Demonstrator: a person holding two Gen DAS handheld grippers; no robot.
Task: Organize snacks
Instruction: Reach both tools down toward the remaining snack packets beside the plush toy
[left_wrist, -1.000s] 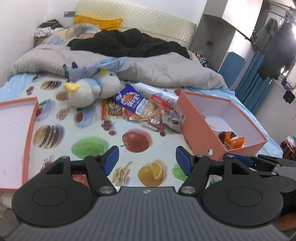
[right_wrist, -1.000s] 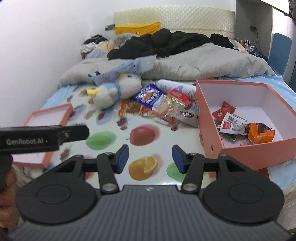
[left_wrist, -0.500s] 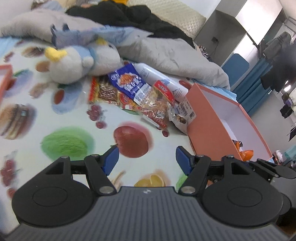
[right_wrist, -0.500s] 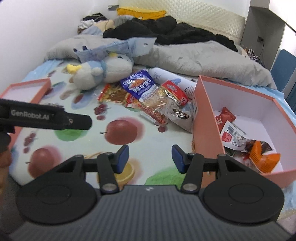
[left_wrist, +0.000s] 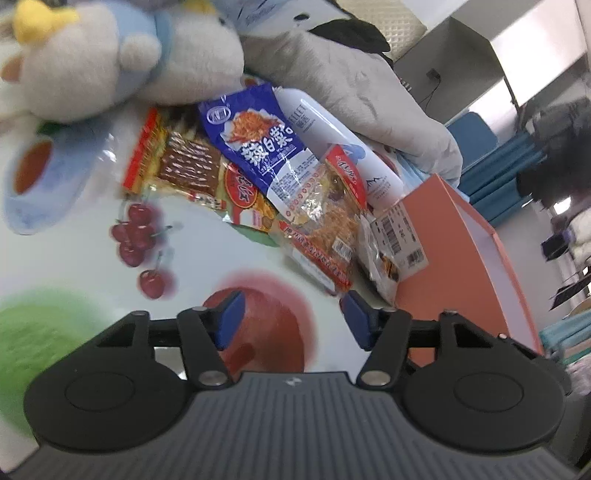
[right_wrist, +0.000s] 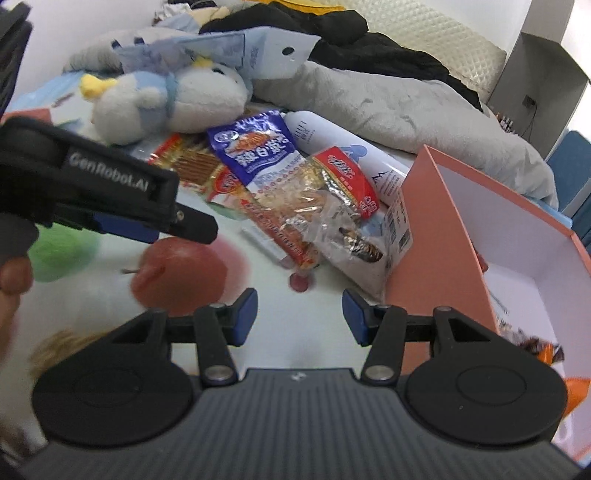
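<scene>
Item: snack pile (left_wrist: 295, 192), several overlapping packets lying on the fruit-print sheet (right_wrist: 325, 347), heaped just beside the orange box (right_wrist: 436, 236); a blue packet (right_wrist: 258, 147) lay topmost, and a white bottle (left_wrist: 332, 136) lay behind the pile. Box contents: a few wrappers visible at its floor, so sorting was judged partly done, most packets left outside. Left gripper (left_wrist: 291, 319): fingers wide apart, holding nothing, near the pile. Right gripper (right_wrist: 300, 315): likewise spread, empty. Plush toy (right_wrist: 166, 99) lay adjacent.

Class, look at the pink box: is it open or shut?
Open. The pink box has no lid on; its white inside and an orange packet show.
</scene>
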